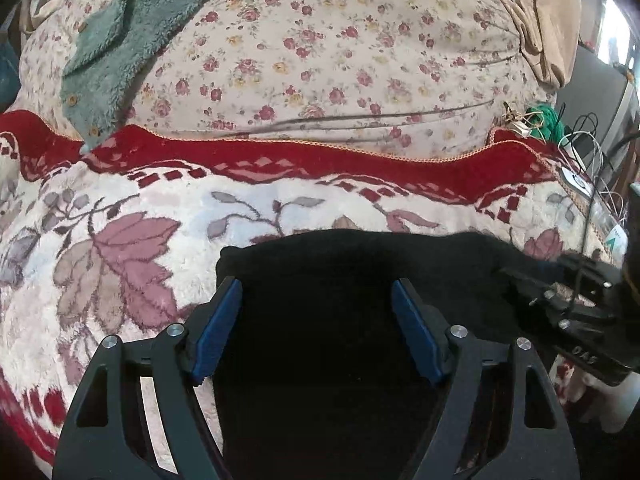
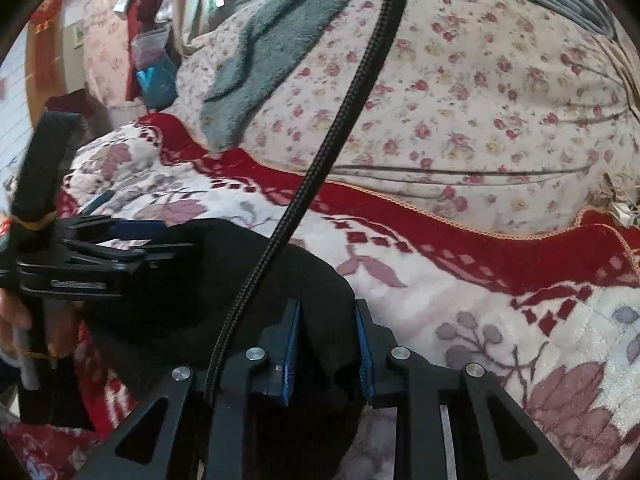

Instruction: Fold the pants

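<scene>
The black pants (image 1: 320, 320) lie folded on the red-and-white leaf-patterned blanket (image 1: 120, 240). My left gripper (image 1: 316, 292) is open, its blue pads (image 1: 218, 328) spread wide over the pants' near part. My right gripper shows at the right edge of the left wrist view (image 1: 560, 300), at the pants' right corner. In the right wrist view the pants (image 2: 260, 280) run between my right gripper's (image 2: 326, 312) blue pads (image 2: 290, 344), which stand close together with the black cloth between them. The left gripper (image 2: 132, 240) shows at the left, open over the pants.
A floral quilt (image 1: 340, 60) bulges behind the blanket, with a teal fleece garment (image 1: 120, 32) draped on it. A black braided cable (image 2: 340, 140) hangs across the right wrist view. Wires and small items (image 1: 580, 160) lie off the bed's right side.
</scene>
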Tool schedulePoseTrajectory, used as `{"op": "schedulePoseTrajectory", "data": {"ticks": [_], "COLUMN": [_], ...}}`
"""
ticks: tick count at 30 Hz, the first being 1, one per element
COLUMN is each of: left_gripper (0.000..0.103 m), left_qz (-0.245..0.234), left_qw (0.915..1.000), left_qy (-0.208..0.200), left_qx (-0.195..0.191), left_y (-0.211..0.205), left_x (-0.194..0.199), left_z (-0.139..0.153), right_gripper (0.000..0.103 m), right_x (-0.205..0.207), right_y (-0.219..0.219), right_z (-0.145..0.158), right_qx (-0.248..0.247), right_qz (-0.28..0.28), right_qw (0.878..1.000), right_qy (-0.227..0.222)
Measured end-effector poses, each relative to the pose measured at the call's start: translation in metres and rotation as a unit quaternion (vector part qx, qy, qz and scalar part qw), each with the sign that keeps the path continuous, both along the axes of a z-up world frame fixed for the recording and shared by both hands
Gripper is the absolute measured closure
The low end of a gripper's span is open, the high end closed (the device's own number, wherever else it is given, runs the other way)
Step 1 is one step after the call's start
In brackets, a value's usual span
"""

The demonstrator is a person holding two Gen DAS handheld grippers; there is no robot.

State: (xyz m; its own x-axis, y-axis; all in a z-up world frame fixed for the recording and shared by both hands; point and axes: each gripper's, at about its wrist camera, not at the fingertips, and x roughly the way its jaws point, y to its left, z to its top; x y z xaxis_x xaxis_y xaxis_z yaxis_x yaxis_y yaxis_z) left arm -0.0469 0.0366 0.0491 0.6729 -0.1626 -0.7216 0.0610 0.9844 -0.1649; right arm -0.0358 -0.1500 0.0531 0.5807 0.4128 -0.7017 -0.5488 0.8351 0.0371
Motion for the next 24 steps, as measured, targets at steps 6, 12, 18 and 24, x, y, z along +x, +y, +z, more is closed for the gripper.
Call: {"op": "schedulePoseTrajectory", "data": {"ticks": [6, 12, 18, 24], "left_gripper": [0.026, 0.027, 0.027, 0.026], "left_qz": [-0.004, 0.008, 0.007, -0.018], "left_qw": [0.9997, 0.9999, 0.9998, 0.9995], "left_qy": [-0.014, -0.009, -0.019, -0.009], "left_qx": [0.019, 0.008, 0.009, -0.026], "left_y": [-0.001, 0.004, 0.01, 0.039], "left_x": [-0.014, -0.016, -0.027, -0.033], "left_z": [-0.003, 0.0, 0.008, 0.014], "right_gripper": [0.056, 0.055, 0.054, 0.041], "right_x": [-0.012, -0.038, -0.054, -0.052], "right_y": [-0.021, -0.023, -0.008, -0.037], "right_z": [-0.005, 0.015, -0.002, 0.005], "right_qx": [0.026, 0.054, 0.007, 0.085], "right_qz": [-0.042, -0.035, -0.031, -0.059], "right_qw": [0.999, 0.998, 0.999, 0.993], "right_qy": [0.016, 0.007, 0.028, 0.061]}}
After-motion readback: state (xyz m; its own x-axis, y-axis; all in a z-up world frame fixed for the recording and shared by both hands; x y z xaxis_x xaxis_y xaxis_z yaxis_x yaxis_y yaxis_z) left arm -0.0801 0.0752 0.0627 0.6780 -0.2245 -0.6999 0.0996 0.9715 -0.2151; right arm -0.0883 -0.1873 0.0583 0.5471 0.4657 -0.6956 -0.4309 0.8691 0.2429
